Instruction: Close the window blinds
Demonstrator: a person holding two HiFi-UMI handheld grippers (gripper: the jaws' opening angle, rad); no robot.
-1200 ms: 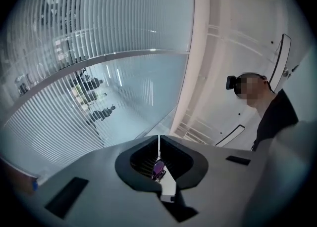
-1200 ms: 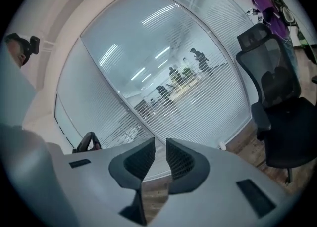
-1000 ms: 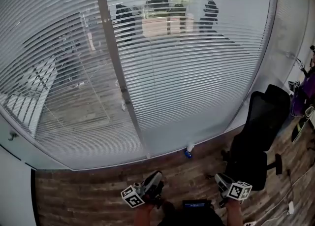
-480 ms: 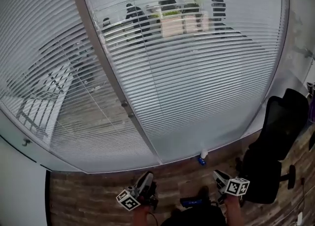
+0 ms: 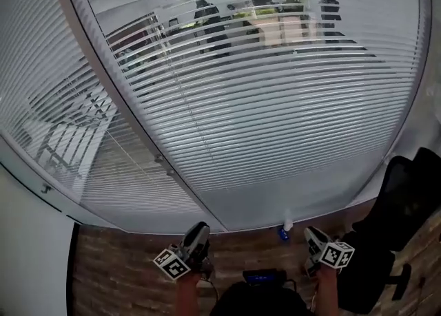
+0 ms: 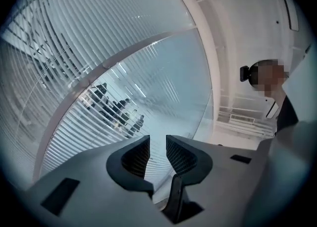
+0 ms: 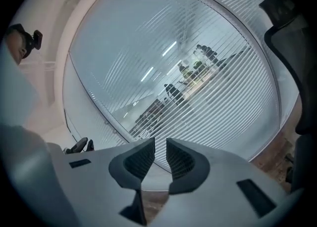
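The window blinds (image 5: 275, 122) hang over the glass wall straight ahead and fill most of the head view. They reach down close to the floor (image 5: 117, 266), and their level slats stand tilted apart, so a group of people (image 5: 207, 22) around a table can be seen through the gaps on the far side. A pale frame post (image 5: 124, 108) runs slantwise across the glass and splits the blinds into two panels. At the foot of the glass a small white-and-blue bottle (image 5: 284, 228) stands on the wooden boards. The left gripper (image 5: 200, 230) sits low, well apart from the slats. Its jaws have just been opening and now stand a narrow gap apart, with only the distant blinds showing between them. The right gripper (image 5: 311, 233) is held beside it at about the same height, its jaws likewise a narrow slit apart and empty. A black office chair (image 5: 400, 204) stands just to its right.
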